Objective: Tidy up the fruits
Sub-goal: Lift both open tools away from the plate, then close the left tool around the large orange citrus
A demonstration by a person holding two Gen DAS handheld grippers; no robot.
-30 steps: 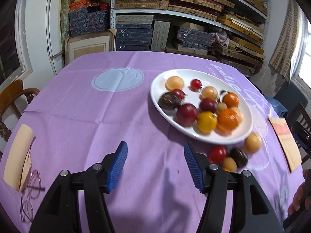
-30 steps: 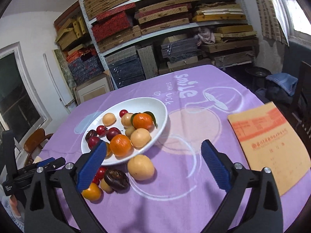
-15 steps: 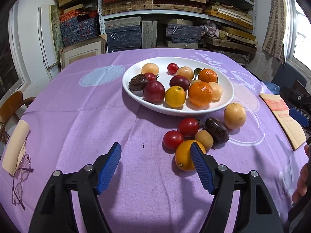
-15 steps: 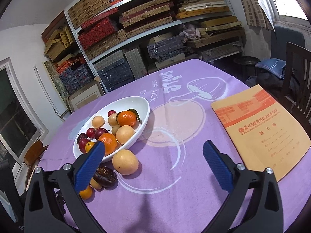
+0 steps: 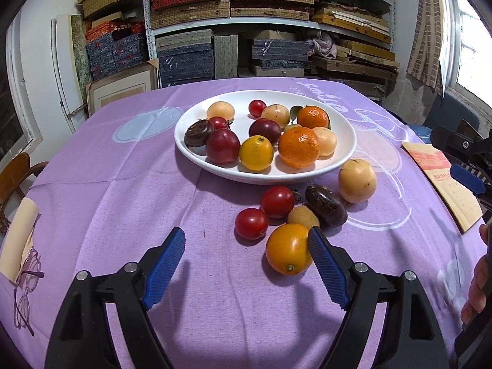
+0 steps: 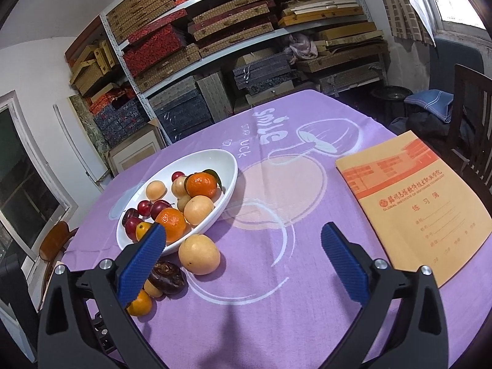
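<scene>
Since a second ago we have swung the left gripper point(image 5: 246, 264) toward the loose fruit, and the white plate point(image 5: 344, 156) now sits straight ahead instead of off to the right. Its jaws are opening, apart now, with bare cloth in most of the gap; the orange fruit point(image 5: 287, 249) lies at the inner face of the right-hand pad, touching or nearly so, not squeezed.

Step in hand, as we judge it: take that orange fruit and carry it to the plate. To do it well we should shift the gripper to the right until the fruit is centred between the pads, then close gently on its widest part. It is round and smooth and will likely roll if pushed from one side. The tan fruit point(image 5: 303, 216) and the dark fruit point(image 5: 326, 204) sit just behind it, the two red tomatoes point(image 5: 264, 212) just beside; a nudge could scatter them.

The right gripper point(image 6: 243, 261) hangs with jaws wide apart over cloth, holding nothing. The pale round fruit point(image 6: 199, 253) lies left of its gap, close against the plate's near rim.

The plate is already well filled, near the table's middle. The purple tablecloth point(image 5: 123, 190) covers the whole table. A tan exercise book point(image 6: 412, 203) lies toward the right edge, spectacles point(image 5: 26, 292) at the left edge. Beyond the far edge, shelves point(image 5: 261, 15) are stacked with boxes. A chair point(image 6: 473, 117) stands at the right.
</scene>
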